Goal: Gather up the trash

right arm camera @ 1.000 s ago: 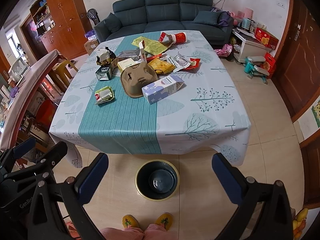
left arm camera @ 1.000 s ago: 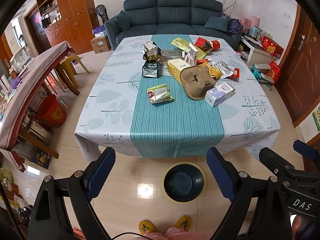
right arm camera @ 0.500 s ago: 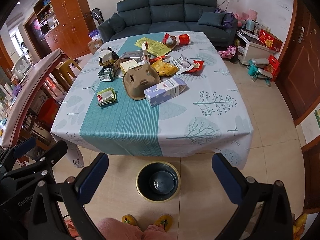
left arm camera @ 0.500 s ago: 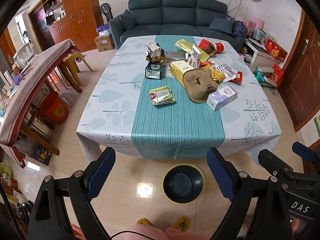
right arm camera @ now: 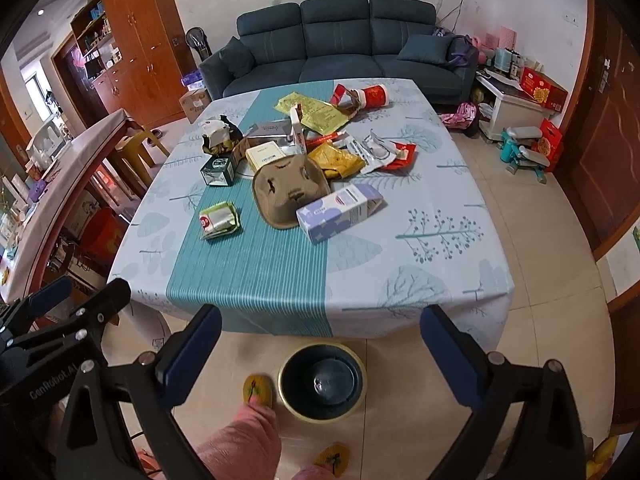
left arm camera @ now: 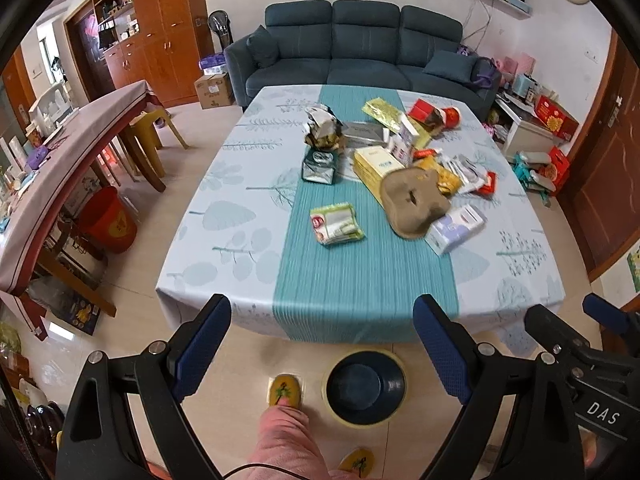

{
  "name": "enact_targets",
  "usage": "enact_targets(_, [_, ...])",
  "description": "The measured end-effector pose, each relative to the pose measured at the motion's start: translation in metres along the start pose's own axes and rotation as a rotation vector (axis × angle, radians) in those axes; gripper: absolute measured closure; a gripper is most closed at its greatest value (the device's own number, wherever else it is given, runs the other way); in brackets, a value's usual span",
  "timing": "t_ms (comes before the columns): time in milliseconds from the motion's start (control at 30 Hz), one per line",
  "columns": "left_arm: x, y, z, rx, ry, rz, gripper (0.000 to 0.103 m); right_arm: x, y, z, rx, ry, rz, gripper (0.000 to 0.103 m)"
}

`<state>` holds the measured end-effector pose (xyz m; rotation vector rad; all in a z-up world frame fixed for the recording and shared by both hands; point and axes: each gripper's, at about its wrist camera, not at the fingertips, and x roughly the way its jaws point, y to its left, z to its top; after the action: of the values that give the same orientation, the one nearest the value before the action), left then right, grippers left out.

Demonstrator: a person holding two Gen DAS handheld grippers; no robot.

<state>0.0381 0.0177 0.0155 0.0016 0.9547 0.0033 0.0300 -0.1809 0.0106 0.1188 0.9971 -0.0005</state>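
Though nothing is held yet, the left gripper (left arm camera: pixel 322 350) stands spread and empty at the left view's bottom, with the green wrapper (left arm camera: pixel 335 224) at centre: light, crinkly, best pinched by an edge. In the right view the right gripper (right arm camera: pixel 320 354) gapes empty too; the purple carton (right arm camera: pixel 338 212), centre, looks hollow and crushable, so grip its narrow sides.

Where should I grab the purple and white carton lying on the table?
Grip the carton across its narrow width, around mid-length, coming down from above. It lies flat on its long side, with bare cloth in front, but its far side touches the brown pulp tray, so keep the tongs clear there.
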Motion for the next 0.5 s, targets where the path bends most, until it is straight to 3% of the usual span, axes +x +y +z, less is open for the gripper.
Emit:
enact_targets(167, [0.027, 0.018, 0.035, 0.009, 0.029, -0.04, 0.014, 0.012, 0.003, 0.022, 0.036, -0.004, -0.03, 0.01])
enact_targets(300, [0.059, 0.024, 0.062, 0.061, 0.094, -0.101, 0.015, 0.038, -0.004, 0.04, 0.119, 0.051, -0.047, 0.014])
enact_targets(500, [0.117, 0.017, 0.095, 0.222, 0.211, -0.226, 0.015, 0.078, -0.024, 0.059, 0.316, 0.132, -0.027, 0.021])
